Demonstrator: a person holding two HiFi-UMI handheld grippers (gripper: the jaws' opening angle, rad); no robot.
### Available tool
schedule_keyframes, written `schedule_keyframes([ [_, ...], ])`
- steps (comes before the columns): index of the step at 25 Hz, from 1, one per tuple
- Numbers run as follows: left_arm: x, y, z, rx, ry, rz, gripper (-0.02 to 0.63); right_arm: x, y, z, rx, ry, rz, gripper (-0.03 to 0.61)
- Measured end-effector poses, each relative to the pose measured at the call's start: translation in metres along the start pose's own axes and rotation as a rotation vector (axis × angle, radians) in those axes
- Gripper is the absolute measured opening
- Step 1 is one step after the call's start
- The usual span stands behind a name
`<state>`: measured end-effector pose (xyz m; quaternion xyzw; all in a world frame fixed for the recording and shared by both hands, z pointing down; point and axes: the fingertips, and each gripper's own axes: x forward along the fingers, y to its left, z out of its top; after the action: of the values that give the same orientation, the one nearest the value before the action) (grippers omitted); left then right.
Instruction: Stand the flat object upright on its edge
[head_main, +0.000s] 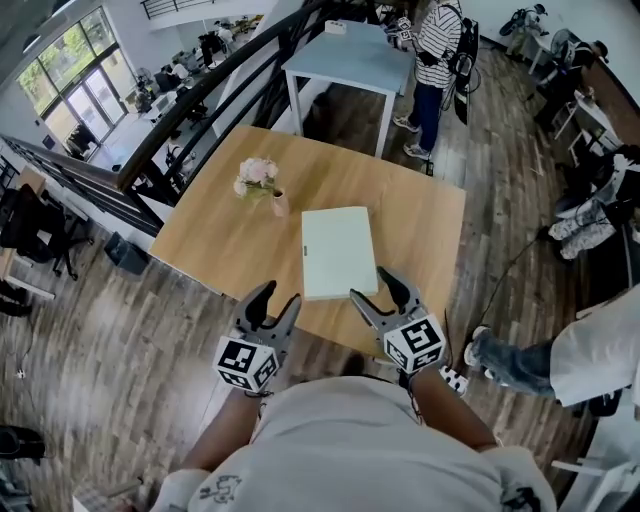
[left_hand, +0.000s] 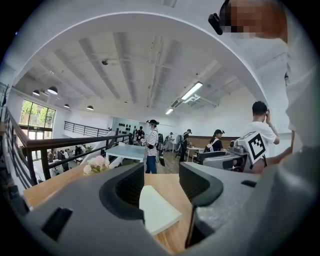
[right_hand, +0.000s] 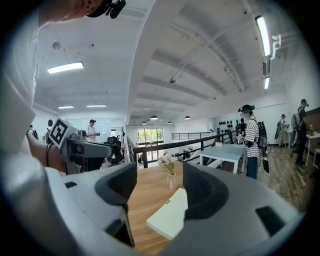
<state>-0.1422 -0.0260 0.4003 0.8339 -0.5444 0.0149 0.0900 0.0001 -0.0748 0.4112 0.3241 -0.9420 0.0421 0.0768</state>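
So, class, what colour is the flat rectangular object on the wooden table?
The flat rectangular object is plain pale green; head view shows it best.

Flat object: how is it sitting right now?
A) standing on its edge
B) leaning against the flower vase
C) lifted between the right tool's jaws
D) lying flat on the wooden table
D: the flat object lies flat on the wooden table, apart from the flower vase, with the left tool and right tool open by its near edge.

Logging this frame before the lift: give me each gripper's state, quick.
Left gripper: open, holding nothing, just short of the book.
Right gripper: open, holding nothing, at the book's near edge.
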Motion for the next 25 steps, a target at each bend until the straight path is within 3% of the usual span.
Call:
schedule_keyframes([
  [6,0.049,-0.02,-0.001,-0.029,-0.004,-0.016,0.209,-0.003,-0.047,-0.007,0.011,0.019,0.019,0.296],
  [14,0.077,-0.025,-0.006,-0.038,0.038,-0.001,0.209,0.0,-0.076,-0.014,0.035,0.053,0.038,0.295],
  [25,0.116,0.011,-0.033,-0.075,0.125,-0.015,0.209,0.039,-0.098,-0.04,0.085,0.138,0.029,0.293],
])
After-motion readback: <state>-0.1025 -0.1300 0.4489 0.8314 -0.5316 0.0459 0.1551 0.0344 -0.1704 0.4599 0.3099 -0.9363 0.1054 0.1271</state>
